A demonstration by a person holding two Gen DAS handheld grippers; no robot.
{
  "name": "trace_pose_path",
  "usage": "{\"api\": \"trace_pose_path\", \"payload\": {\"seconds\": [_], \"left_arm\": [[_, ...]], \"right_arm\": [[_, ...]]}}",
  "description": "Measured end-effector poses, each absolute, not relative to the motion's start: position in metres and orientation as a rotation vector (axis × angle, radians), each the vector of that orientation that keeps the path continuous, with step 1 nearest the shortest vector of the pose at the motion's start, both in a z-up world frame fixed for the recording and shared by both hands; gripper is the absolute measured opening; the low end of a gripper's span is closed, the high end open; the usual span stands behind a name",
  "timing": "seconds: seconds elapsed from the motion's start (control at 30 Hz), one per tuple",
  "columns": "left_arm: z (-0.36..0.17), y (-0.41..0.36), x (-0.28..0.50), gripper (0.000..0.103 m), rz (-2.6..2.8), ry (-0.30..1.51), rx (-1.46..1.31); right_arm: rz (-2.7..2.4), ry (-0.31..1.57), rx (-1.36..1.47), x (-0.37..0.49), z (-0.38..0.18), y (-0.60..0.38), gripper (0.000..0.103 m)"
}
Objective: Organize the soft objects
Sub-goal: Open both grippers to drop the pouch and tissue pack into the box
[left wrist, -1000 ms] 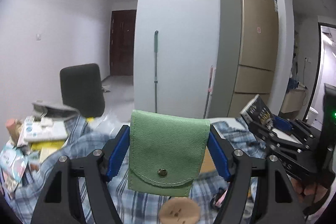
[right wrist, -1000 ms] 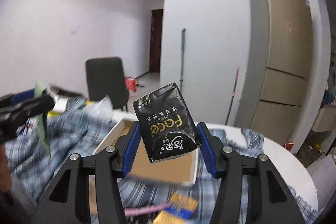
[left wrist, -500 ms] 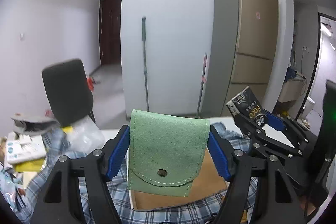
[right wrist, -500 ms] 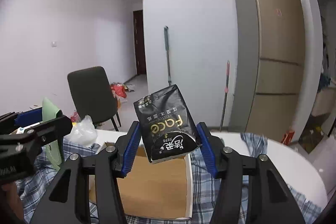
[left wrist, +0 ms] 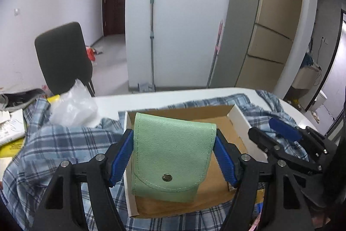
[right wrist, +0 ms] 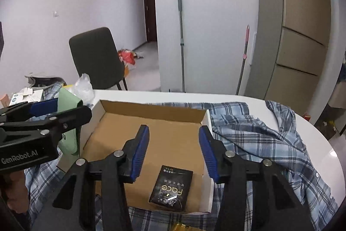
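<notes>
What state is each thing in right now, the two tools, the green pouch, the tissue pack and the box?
Left tool: shut on the green pouch.
Right tool: open, holding nothing.
Green pouch: snapped closed, held over the box.
Tissue pack: lying flat inside the box.
Cardboard box: open-topped, resting on the plaid shirt.

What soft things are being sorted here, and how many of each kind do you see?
Green pouch, held in the left gripper over the cardboard box: 1
Black tissue pack, lying in the box below the open right gripper: 1
Plaid shirt under the box: 1
Total: 3
</notes>
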State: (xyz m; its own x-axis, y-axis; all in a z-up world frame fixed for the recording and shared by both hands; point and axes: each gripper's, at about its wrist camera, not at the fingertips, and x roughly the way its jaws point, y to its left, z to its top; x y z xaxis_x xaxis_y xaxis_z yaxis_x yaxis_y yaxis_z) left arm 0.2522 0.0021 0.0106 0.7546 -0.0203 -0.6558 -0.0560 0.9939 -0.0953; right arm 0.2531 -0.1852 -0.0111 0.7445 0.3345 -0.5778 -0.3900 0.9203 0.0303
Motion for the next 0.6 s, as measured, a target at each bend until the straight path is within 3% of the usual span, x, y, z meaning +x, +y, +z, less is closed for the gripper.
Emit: {"api": "trace_pose_path", "payload": {"seconds": [0.1,0.17,0.4,0.6], "left_arm": [[0.004,0.002,0.257,0.077,0.020,0.732,-0.120],[0.001,0.004,0.256,0.095,0.027,0.731,-0.133],[0.006,0.012,0.250,0.096,0.040,0.701,-0.156],[0.040,0.007,0.222,0.096,0.044,0.615,-0.116]], "right_arm": [[0.387,0.633,-0.102,0.256,-0.016,-0.187,0.049],[0.381,0.644,-0.109,0.257,-0.019,-0.187,0.058],[0.353,0.645,-0.107,0.260,-0.018,-0.195,0.059],[0.345,0.613,-0.105,0.253,0.003,-0.201,0.059]]}}
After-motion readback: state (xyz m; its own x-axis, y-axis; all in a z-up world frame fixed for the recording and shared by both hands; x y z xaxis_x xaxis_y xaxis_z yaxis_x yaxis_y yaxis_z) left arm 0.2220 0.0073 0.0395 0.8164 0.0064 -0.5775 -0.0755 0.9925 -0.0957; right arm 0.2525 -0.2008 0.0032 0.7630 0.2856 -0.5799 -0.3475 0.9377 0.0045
